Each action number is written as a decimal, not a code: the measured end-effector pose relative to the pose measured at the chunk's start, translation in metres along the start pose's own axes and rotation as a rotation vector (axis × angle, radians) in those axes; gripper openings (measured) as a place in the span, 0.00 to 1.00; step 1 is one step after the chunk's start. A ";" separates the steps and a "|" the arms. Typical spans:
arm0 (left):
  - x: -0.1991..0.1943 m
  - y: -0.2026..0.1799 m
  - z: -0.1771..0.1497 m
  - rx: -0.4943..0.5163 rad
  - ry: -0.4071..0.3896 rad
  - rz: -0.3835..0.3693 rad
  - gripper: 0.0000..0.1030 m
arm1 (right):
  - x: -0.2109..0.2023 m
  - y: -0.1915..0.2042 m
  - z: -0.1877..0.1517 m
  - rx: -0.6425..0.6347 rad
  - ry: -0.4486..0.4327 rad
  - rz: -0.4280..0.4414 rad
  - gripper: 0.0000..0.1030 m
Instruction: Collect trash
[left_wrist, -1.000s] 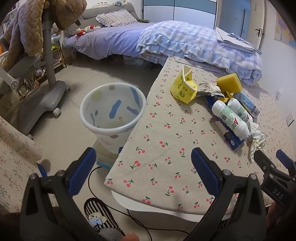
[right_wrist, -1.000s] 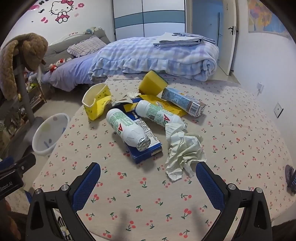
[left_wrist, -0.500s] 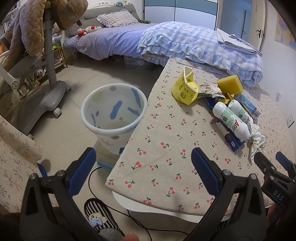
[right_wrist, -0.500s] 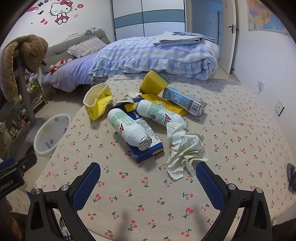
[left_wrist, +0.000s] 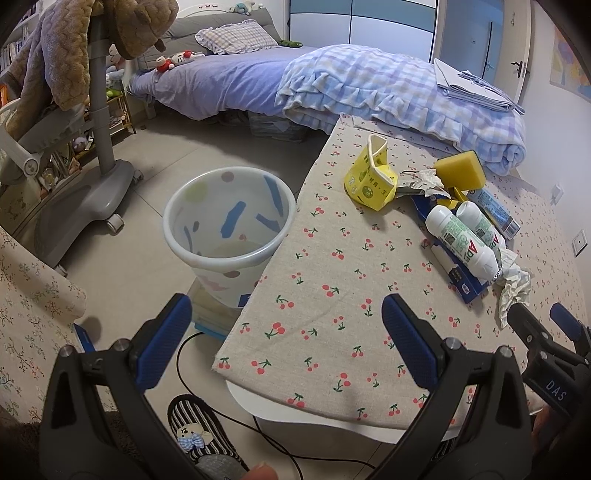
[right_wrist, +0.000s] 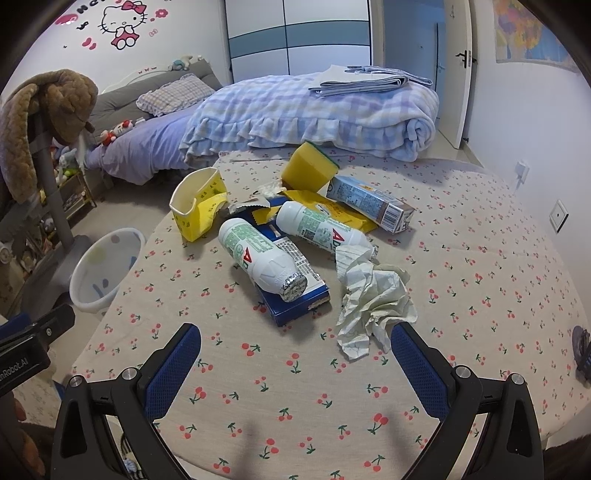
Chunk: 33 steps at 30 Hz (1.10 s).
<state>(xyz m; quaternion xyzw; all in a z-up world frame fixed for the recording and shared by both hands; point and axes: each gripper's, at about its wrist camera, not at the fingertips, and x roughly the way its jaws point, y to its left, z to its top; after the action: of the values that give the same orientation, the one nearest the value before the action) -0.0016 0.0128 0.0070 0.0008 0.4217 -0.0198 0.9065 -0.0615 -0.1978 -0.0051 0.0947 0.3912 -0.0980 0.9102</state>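
right wrist view is showing you the trash heap lying on the cherry-print table (right_wrist: 461, 266), with the crumpled paper (right_wrist: 373, 295) nearest your right gripper (right_wrist: 295, 354). its blue fingers are standing wide apart and gripping nothing, and the right-hand fingertip (right_wrist: 402, 339) is sitting just beside the paper's lower edge. the paper is hiding the cap end of the far white bottle (right_wrist: 317, 229). the near white bottle (right_wrist: 258, 258) is lying across the blue box (right_wrist: 295, 299) and covering most of its top. the yellow wrapper (right_wrist: 332, 210) is poking out only in part from under the bottles and the blue-grey carton (right_wrist: 369, 203). the yellow sponge (right_wrist: 310, 168) is leaning at the back of the heap, and the torn yellow cup (right_wrist: 197, 203) is lying at its left end. print on the labels is too small for you to read.

the waste bin (left_wrist: 229, 229) is standing on the floor, right against the table's left edge, with that edge cutting off part of its rim in the left wrist view. your left gripper (left_wrist: 288, 332) is hovering with its fingers spread and nothing between them, over the table's near left corner. bare tablecloth is lying between both grippers and the heap, and along the table's right side.
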 end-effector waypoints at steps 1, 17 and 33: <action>0.000 0.000 0.000 0.000 0.000 -0.001 0.99 | 0.000 0.000 0.000 0.000 0.000 0.000 1.00; 0.000 0.000 0.000 -0.001 0.000 0.000 0.99 | -0.002 0.002 0.001 0.002 -0.003 0.004 1.00; 0.000 0.000 0.000 0.000 -0.001 0.000 0.99 | -0.003 0.003 0.001 0.003 -0.003 0.008 1.00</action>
<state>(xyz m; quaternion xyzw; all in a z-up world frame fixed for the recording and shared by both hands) -0.0019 0.0128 0.0066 0.0005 0.4214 -0.0198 0.9067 -0.0623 -0.1951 -0.0022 0.0973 0.3892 -0.0952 0.9111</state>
